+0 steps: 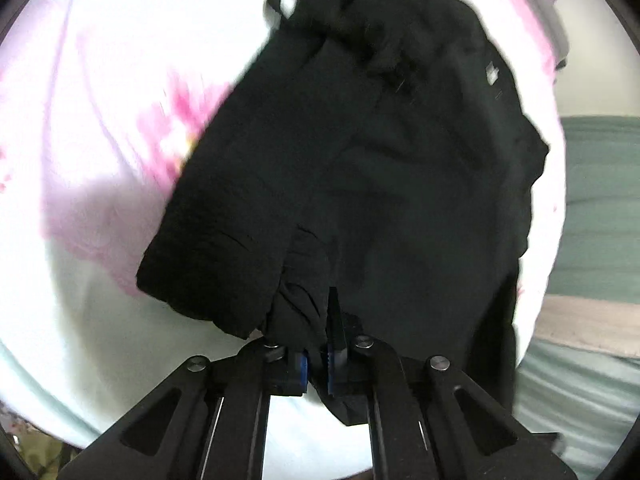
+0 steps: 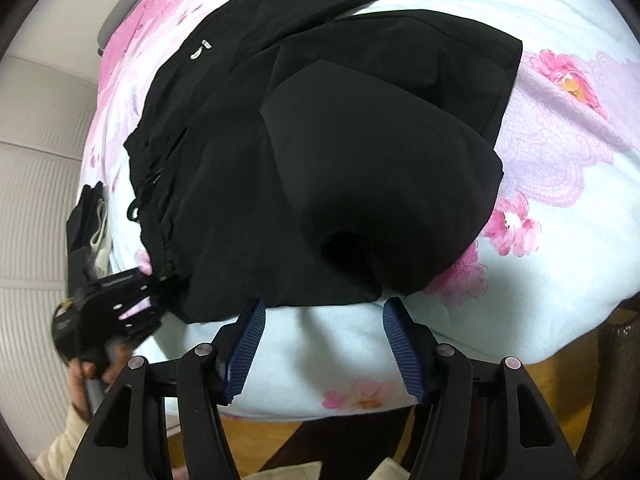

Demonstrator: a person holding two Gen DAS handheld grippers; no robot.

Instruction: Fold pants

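Pants [image 1: 360, 152] in clamped left gripper [image 1: 316, 344]

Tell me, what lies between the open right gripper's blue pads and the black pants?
Only a bare strip of the floral blanket. In the right wrist view, the right gripper is open just short of the pants; nothing else lies between.

Matt black cloth, the pants [image 1: 360, 152], soft and creased, bunched between the left gripper [image 1: 316, 344] fingers; those arms are matt black plastic with shiny metal pins. Ahead of the right gripper [image 2: 324, 344], ribbed blue rubbery pads [image 2: 246, 350], then fleecy floral blanket [image 2: 560, 152], fuzzy and matt, under the smooth dark fabric
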